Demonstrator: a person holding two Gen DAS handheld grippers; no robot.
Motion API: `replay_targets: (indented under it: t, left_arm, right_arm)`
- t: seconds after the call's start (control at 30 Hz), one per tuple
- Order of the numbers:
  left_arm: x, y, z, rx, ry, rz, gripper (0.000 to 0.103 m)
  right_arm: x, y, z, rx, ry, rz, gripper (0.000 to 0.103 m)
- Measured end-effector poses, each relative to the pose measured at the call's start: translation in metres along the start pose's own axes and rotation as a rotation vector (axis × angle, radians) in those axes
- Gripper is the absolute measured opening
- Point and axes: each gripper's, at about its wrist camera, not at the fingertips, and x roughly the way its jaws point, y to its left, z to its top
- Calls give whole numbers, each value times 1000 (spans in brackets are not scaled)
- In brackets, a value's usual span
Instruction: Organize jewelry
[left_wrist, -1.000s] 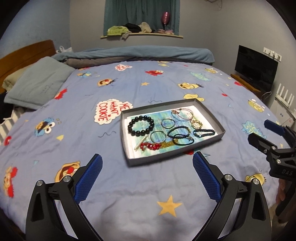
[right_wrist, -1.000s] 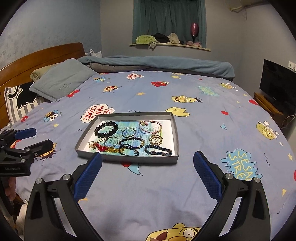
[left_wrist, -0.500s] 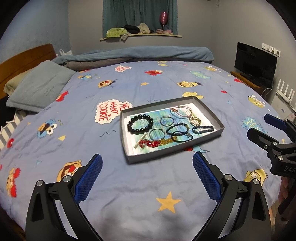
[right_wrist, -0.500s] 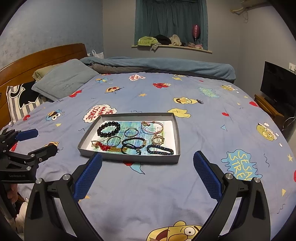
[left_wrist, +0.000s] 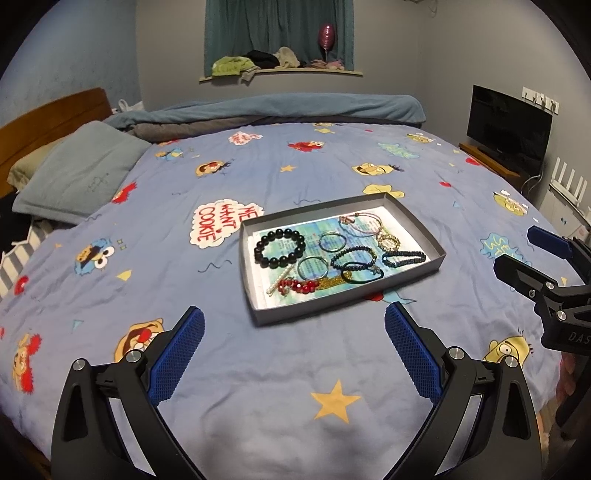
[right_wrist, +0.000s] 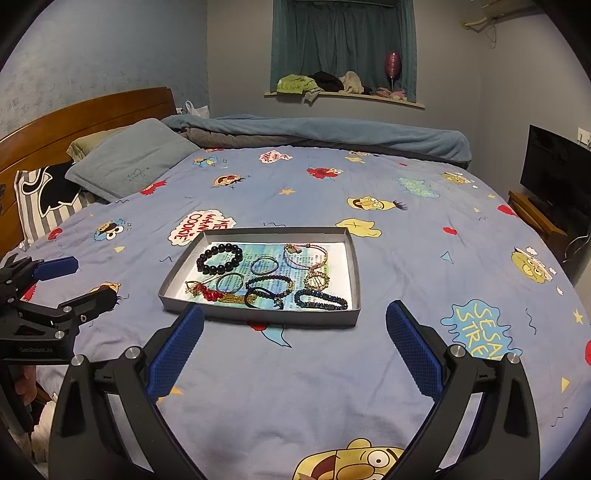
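Blue ribbed pads line both grippers, and each pair stands spread wide with nothing between them. The left gripper (left_wrist: 293, 354) hovers over the bedspread (left_wrist: 147, 258) just short of the near edge of the grey tray (left_wrist: 417, 225); the right gripper (right_wrist: 294, 350) hangs in much the same way, its left pad close to the tray's near left corner. Each gripper shows at the edge of the other's view, held off to the side of the bed.

The tray lies flat on the bed, lined with a blue-green printed sheet, and all the jewelry sits inside it. A black bead bracelet (left_wrist: 279, 247) lies in the left part. Beside it are two thin silver rings of wire, one (left_wrist: 331, 242) further back and one (left_wrist: 313, 268) nearer. A red bead piece (left_wrist: 297, 286) and a gold chain (left_wrist: 328, 283) lie along the near side, touching. Dark beaded bracelets (left_wrist: 354, 258) overlap in the middle, another dark blue bracelet (left_wrist: 403, 257) lies at the right wall, a small gold ring bracelet (left_wrist: 388, 242) sits behind it, and a pink cord bracelet (left_wrist: 364, 221) lies at the far end.

Beyond the tray a grey-green pillow (left_wrist: 81, 173) rests by the wooden headboard (right_wrist: 85, 114), a rolled blue blanket (left_wrist: 280, 107) runs across the far side, and a dark screen (left_wrist: 508, 125) stands to the right.
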Motion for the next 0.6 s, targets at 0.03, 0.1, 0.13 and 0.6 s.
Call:
replay_targets:
  t: [0.03, 0.1, 0.13, 0.6]
  left_arm:
    - [0, 0, 0, 1, -1, -1, 97]
    - [-1, -1, 0, 0, -2, 1, 97]
    - [0, 0, 0, 0, -2, 2, 97]
    - [-3, -3, 0, 4, -8, 2, 97]
  right_arm:
    - [0, 0, 0, 0, 0, 1, 97]
    - [-1, 0, 0, -2, -1, 0, 97]
    - [-1, 0, 0, -2, -1, 1, 97]
    - [-1, -1, 0, -3, -1, -1, 97]
